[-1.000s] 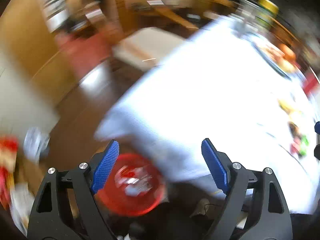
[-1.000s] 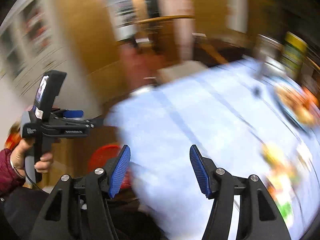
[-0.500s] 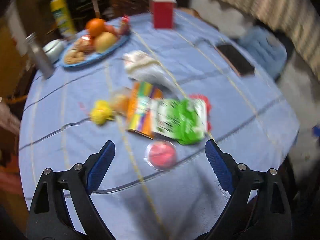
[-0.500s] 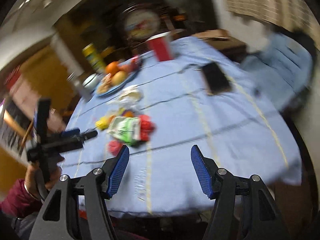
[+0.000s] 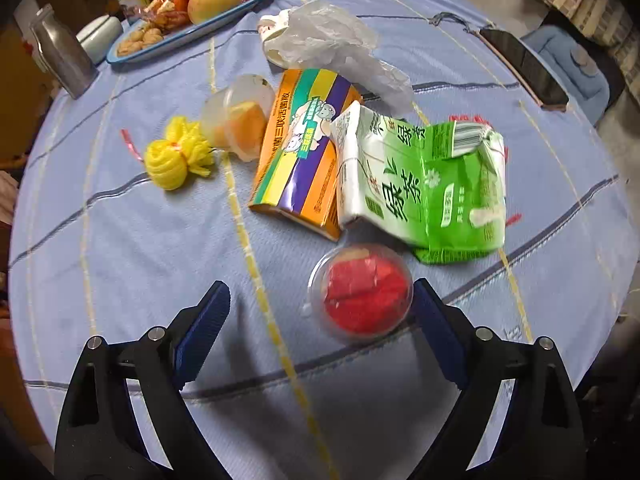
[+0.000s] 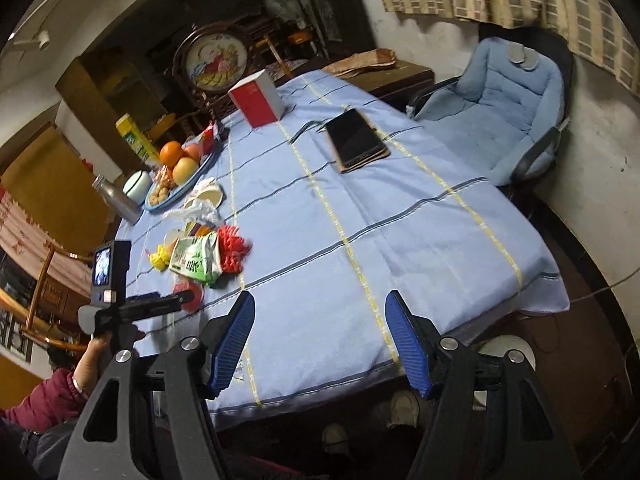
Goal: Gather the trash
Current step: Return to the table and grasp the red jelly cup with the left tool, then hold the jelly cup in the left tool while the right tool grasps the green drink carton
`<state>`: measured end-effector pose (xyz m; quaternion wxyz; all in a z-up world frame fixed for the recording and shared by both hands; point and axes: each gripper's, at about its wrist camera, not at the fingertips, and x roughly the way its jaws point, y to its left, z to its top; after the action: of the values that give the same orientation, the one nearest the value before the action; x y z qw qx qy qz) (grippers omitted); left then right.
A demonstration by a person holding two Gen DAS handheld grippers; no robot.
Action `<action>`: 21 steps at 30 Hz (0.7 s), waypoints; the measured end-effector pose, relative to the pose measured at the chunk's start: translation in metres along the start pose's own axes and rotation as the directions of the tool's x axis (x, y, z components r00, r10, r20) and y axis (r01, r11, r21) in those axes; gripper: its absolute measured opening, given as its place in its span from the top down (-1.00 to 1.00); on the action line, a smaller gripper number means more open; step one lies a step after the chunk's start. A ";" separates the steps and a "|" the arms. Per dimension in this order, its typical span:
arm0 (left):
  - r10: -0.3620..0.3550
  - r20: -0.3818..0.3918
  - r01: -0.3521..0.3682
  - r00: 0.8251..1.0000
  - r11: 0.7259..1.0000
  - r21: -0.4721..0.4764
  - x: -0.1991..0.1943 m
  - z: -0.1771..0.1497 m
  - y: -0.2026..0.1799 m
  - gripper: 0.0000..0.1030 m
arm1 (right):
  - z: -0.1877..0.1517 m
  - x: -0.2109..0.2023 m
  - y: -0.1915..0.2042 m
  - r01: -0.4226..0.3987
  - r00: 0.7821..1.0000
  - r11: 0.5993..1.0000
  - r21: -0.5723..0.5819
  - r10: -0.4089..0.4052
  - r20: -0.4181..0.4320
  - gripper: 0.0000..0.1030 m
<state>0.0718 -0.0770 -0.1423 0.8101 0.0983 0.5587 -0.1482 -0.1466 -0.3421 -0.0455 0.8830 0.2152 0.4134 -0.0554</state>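
A pile of trash lies on the blue tablecloth [image 5: 120,240]. It holds a clear cup with red contents [image 5: 362,294], a green tea pack [image 5: 424,176], an orange and purple carton [image 5: 304,148], a clear cup with orange bits [image 5: 240,116], a yellow net ball [image 5: 176,156] and a crumpled plastic bag [image 5: 332,40]. My left gripper [image 5: 318,300] points down over the red cup. Its jaws are closing, the cup sits between them beside the right finger, and the pads are not pressing it. Over the table's near edge, my right gripper [image 6: 320,312] is opening with nothing between its fingers.
At the far left stand a fruit plate [image 5: 132,46], a metal bottle [image 5: 60,56] and a white bowl [image 5: 100,34]. Farther back are a red box [image 6: 256,100] and a dark tablet [image 6: 354,140]. A blue padded chair [image 6: 500,112] stands to the right of the table.
Both views swung from the table's side and a red bin on the floor to the table top. The left gripper has come down closer over the red cup. The right jaws stand slightly wider.
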 end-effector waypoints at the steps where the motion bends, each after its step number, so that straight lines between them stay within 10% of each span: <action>1: -0.021 0.014 0.021 1.000 1.000 -0.002 0.000 0.000 0.001 -0.50 | 0.002 0.005 0.007 -0.005 1.000 1.000 -0.020 0.005 -0.012 -0.30; 3: -0.070 0.017 0.070 0.997 0.998 -0.002 -0.003 0.001 0.005 0.04 | 0.008 0.010 0.017 -0.018 1.000 0.999 -0.047 0.017 -0.024 -0.30; 12: -0.002 0.137 0.022 0.991 0.989 -0.147 -0.074 -0.039 0.081 0.04 | 0.034 0.078 0.076 -0.170 0.977 0.973 -0.155 0.145 -0.158 -0.30; 21: 0.136 0.100 -0.087 0.986 0.918 -0.386 -0.110 -0.110 0.156 0.03 | 0.045 0.166 0.131 -0.243 0.946 0.942 -0.230 0.178 -0.270 -0.26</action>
<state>-0.0065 0.1188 -0.0794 0.8542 -0.0385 0.5185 0.0035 0.0294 -0.2301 -0.1021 0.8463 0.1458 0.4977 0.1217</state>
